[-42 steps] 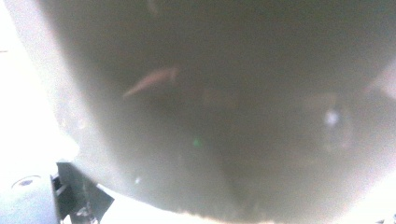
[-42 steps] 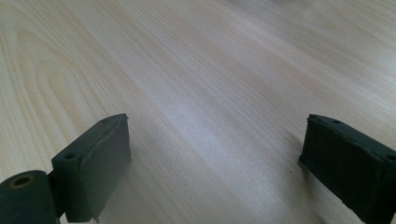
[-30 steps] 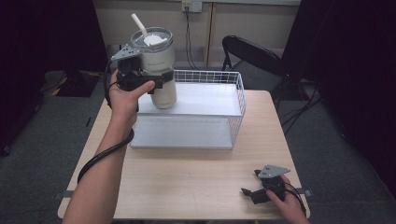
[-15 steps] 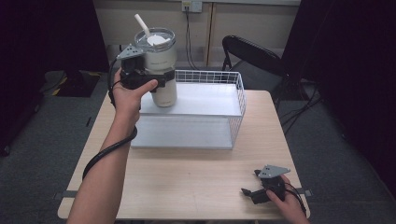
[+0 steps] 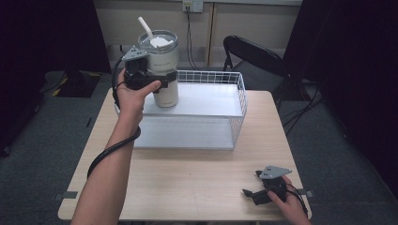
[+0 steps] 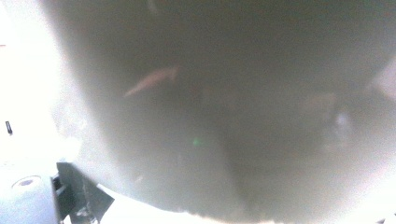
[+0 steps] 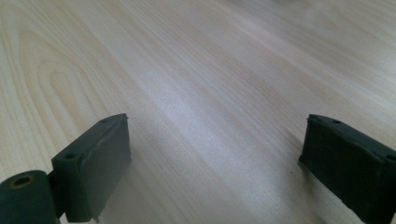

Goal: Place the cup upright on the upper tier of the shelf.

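- In the high view, the left gripper was clamped on the one tumbler, its jaws pressed against the tumbler's cream side.
- The tumbler stood upright over the near-left part of the upper shelf of the white wire rack; whether its base touched the shelf could not be told.
- One white straw rose tilted from the tumbler's lid, leaning away from the rack's centre.
- The left gripper view added only a blurred, grey-brown curve of the tumbler's wall pressed close to the lens.
- The right gripper rested on the wooden table, well in front of the rack and towards its right end, held in one hand.
- The right gripper view showed what the high view could not: its two black jaws stood wide apart with bare wood grain between them.
- Counted: two grippers, one tumbler, one straw, one rack with two shelves, one table, one black chair behind the rack.
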Tool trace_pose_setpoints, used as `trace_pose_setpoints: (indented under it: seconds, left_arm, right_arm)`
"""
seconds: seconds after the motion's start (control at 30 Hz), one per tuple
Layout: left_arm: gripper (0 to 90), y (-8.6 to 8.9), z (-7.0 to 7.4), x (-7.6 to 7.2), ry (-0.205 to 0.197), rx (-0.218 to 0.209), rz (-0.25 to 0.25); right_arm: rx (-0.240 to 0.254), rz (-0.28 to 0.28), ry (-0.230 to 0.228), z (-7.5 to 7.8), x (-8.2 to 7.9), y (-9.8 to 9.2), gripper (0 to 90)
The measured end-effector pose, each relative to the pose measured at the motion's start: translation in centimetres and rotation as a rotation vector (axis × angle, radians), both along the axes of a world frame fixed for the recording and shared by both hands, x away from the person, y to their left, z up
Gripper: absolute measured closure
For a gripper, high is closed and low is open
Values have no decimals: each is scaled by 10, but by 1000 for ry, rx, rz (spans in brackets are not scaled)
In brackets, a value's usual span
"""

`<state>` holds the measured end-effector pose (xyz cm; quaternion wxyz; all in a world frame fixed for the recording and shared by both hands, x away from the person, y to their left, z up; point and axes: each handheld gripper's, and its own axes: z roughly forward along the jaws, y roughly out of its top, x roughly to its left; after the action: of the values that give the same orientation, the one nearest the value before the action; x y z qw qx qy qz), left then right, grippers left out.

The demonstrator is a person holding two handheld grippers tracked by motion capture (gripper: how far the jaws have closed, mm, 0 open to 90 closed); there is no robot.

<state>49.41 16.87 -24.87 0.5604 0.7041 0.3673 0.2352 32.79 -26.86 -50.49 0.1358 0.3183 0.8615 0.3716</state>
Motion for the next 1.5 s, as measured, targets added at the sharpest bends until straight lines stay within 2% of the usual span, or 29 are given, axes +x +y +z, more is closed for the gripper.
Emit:
trace_pose_setpoints:
  seconds: [0.2, 0.6, 0.77, 1.0, 1.07, 1.27, 1.37, 1.5]
  left_arm:
    - [93, -3, 0, 3, -16, 11, -6]
    - [92, -4, -7, 6, -12, 19, 8]
    - [92, -5, -7, 7, -22, 41, -6]
    - [91, -2, -10, 4, -29, 25, -6]
    - [91, -3, -11, 3, -40, 31, -7]
    - [90, -3, -11, 2, -40, 33, -5]
    - [91, -2, -13, 2, -40, 52, -8]
    - [92, -1, -13, 0, -38, 46, -3]
  right_arm:
    - [1, 0, 0, 0, 0, 0, 76]
    - [1, 0, 1, 0, 0, 0, 76]
    - [0, 2, 0, 0, 0, 0, 76]
    - [-1, 2, 0, 0, 0, 0, 76]
    - [0, 2, 0, 0, 0, 0, 76]
    - [0, 3, -1, 0, 0, 0, 76]
    - [0, 4, -1, 0, 0, 0, 77]
    - [-1, 5, -1, 0, 0, 0, 77]
